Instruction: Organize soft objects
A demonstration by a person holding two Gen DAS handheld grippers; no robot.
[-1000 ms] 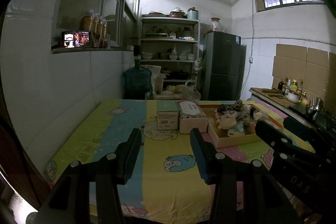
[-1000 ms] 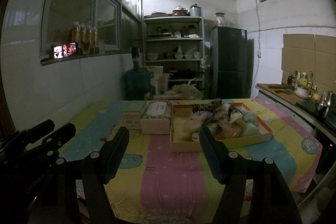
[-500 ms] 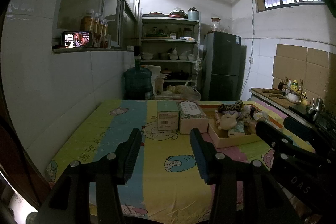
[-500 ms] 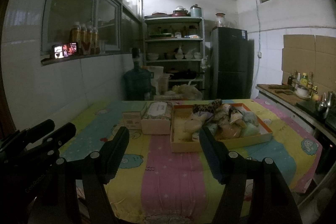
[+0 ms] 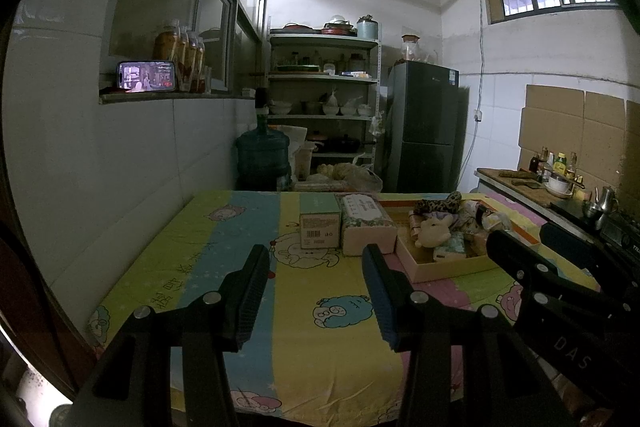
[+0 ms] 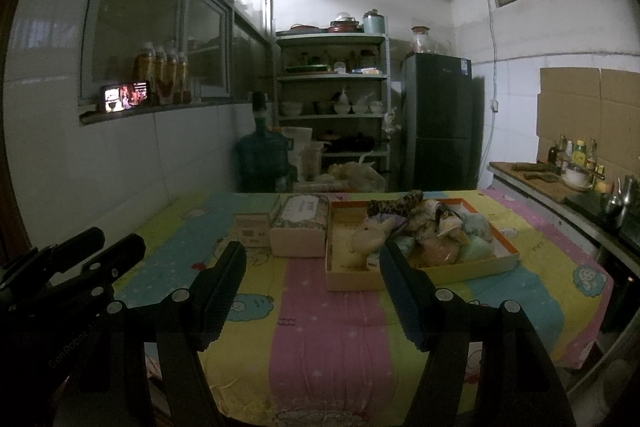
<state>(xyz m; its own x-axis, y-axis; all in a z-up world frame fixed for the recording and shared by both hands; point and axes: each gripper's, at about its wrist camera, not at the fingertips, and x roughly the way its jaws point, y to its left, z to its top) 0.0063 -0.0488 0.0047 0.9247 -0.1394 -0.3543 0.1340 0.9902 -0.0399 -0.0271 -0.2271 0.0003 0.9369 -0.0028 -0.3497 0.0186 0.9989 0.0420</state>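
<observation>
- Right wrist view takes in the surface point(image 6: 332, 339), covered by a quilted cartoon cloth in pastel stripes, soft and slightly puckered.
- On it sits a shallow cardboard tray point(image 6: 472, 269) with an orange rim, stiff and flat-walled; the soft things point(image 6: 424, 227) are heaped inside it: a pale plush animal point(image 6: 370, 233), a leopard-print piece point(image 6: 394, 205), and crumpled cloth or packets I cannot tell apart.
- Just left of the tray, touching or nearly so, stand two rigid cartons: a floral tissue box point(image 6: 298, 227) and a smaller green box point(image 6: 256, 219).
- Both tools hover short of the items, jaws spread wide, nothing between them: left tool point(image 5: 314, 291), right tool point(image 6: 312, 287).
- Judgement: a heap in the tray fits either a pile waiting to be sorted or one already gathered; the pictures do not settle which.
- Any grasp on the plush would need a gentle, deep pinch, since it will squash and slip.
</observation>
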